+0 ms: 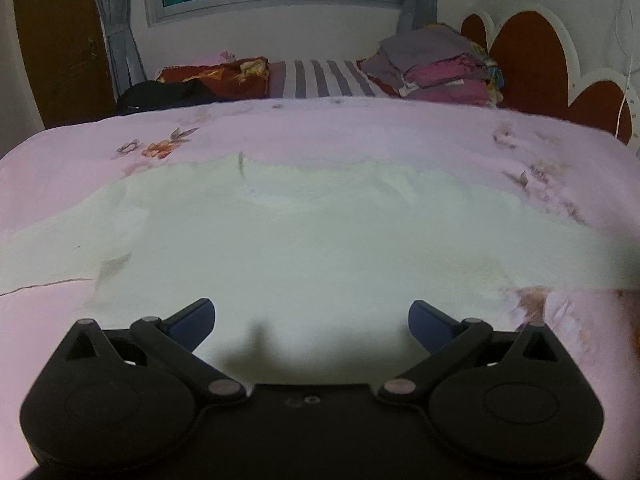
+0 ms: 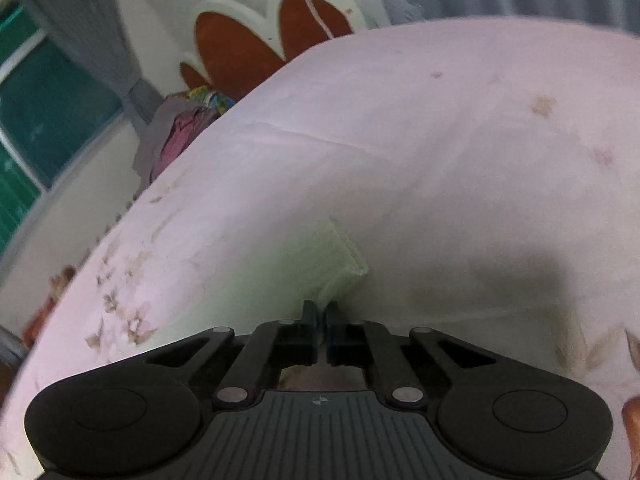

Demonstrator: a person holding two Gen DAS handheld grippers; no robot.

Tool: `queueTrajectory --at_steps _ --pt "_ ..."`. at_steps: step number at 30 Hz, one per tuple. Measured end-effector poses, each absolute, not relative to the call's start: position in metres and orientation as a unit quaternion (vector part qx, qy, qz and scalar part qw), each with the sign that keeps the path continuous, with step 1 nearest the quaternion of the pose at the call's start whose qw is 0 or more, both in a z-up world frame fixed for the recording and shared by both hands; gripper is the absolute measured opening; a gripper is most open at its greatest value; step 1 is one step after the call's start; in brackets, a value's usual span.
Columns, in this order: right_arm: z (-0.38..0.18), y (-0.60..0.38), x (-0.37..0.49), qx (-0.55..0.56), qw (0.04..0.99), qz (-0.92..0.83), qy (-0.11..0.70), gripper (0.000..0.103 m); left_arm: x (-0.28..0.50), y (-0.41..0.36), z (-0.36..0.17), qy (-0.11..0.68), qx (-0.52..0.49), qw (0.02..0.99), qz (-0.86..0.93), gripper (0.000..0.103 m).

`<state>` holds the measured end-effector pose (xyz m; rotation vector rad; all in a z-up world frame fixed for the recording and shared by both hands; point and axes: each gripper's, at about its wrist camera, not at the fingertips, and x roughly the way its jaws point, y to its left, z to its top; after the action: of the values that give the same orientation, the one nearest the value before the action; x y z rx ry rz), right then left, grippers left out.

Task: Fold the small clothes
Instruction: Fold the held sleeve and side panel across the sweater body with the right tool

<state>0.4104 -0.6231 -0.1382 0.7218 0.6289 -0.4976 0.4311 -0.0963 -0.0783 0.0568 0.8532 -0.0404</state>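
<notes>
- Pale green garment (image 1: 304,236) lies spread flat on a pink bed (image 1: 328,128).
- Left gripper (image 1: 312,320) hovers above it, jaws wide.
- Right gripper (image 2: 320,314) pinches the garment's ribbed edge, jaws nearly closed.

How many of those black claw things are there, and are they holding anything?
2. The left gripper hovers open over the pale green garment; the right gripper is shut on its ribbed edge.

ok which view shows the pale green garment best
The left wrist view. There the pale green garment lies spread flat across the pink bedsheet, nearly its whole outline visible beyond the open left gripper. The right wrist view shows only a ribbed edge of it, pinched in the shut right gripper.
</notes>
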Motion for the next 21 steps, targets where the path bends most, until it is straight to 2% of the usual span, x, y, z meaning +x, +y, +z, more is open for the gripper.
queueTrajectory --at_steps 4,11,13,15,16,21 --pt "-0.102 -0.584 0.42 0.294 0.892 -0.196 0.283 0.002 0.429 -0.065 -0.088 0.428 0.019 0.903 -0.024 0.103" --pt "-0.057 -0.454 0.444 0.207 0.931 -0.061 0.296 0.002 0.428 -0.005 -0.094 0.42 0.003 0.907 -0.008 0.103" --pt "-0.054 -0.409 0.452 0.174 0.936 -0.025 0.304 0.002 0.424 0.015 -0.09 0.413 -0.007 0.911 -0.008 0.101" --pt "-0.056 -0.366 0.458 0.149 0.939 0.008 0.31 0.002 0.423 0.035 -0.086 0.407 -0.018 0.913 -0.023 0.09" --pt "-0.058 -0.344 0.462 0.136 0.939 0.022 0.314 0.002 0.424 0.043 -0.085 0.406 -0.023 0.913 -0.026 0.088" --pt "-0.077 -0.249 0.476 0.091 0.936 0.081 0.332 0.002 0.432 0.083 -0.076 0.394 -0.047 0.918 -0.021 0.088"
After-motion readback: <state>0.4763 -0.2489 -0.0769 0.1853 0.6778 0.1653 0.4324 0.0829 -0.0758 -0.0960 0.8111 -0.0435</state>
